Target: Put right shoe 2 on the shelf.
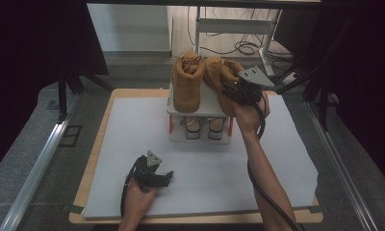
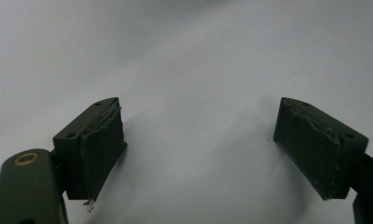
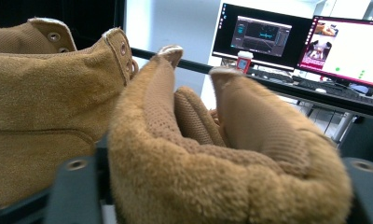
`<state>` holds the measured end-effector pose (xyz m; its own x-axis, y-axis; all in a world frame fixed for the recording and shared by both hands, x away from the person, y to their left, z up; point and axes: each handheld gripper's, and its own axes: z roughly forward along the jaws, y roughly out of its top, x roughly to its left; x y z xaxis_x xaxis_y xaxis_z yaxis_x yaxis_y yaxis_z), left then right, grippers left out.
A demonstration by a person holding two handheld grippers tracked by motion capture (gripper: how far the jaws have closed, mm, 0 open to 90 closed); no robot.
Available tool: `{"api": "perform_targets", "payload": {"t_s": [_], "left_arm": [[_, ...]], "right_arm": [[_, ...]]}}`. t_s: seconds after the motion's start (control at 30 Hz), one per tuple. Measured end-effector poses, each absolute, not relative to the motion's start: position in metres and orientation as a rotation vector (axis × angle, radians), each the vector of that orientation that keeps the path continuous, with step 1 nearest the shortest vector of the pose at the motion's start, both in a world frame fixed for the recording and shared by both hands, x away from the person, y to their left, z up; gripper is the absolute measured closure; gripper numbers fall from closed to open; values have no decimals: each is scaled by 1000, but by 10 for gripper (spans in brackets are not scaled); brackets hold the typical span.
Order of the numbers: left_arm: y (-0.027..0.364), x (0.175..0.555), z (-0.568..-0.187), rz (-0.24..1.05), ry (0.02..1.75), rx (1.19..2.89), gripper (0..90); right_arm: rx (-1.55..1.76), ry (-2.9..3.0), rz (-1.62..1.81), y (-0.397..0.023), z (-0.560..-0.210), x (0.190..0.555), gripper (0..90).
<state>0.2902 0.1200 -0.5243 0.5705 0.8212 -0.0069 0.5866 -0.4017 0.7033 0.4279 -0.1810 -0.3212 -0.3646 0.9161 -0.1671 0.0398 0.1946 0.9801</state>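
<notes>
The right gripper [image 1: 231, 91], jaws apart, straddles the right boot's [image 1: 224, 77] padded heel collar: soft, bulky, best gripped there. The left gripper [image 1: 167, 175] rests open, empty.

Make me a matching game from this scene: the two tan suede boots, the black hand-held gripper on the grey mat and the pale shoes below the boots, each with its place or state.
1. left tan suede boot
2. right tan suede boot
3. left gripper
4. pale shoes

a. jaws wide apart over the grey mat
b. lower shelf of the white rack
c. tilted, collar between the jaws of the right gripper
d. upright on the top shelf

Pairs: 1-d, 2-c, 3-a, 4-b
</notes>
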Motion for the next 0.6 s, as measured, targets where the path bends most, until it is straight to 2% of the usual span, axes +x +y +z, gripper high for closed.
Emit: {"api": "perform_targets", "payload": {"t_s": [0.17,0.4,0.6], "left_arm": [[120,290,-524,449,1121,2133,157],[120,290,-524,449,1121,2133,157],[120,290,-524,451,1120,2133,157]], "right_arm": [[917,1651,1271,-180,-320,430,115],[932,1704,1362,-196,-321,428,63],[947,1720,1374,-201,-324,421,64]]}}
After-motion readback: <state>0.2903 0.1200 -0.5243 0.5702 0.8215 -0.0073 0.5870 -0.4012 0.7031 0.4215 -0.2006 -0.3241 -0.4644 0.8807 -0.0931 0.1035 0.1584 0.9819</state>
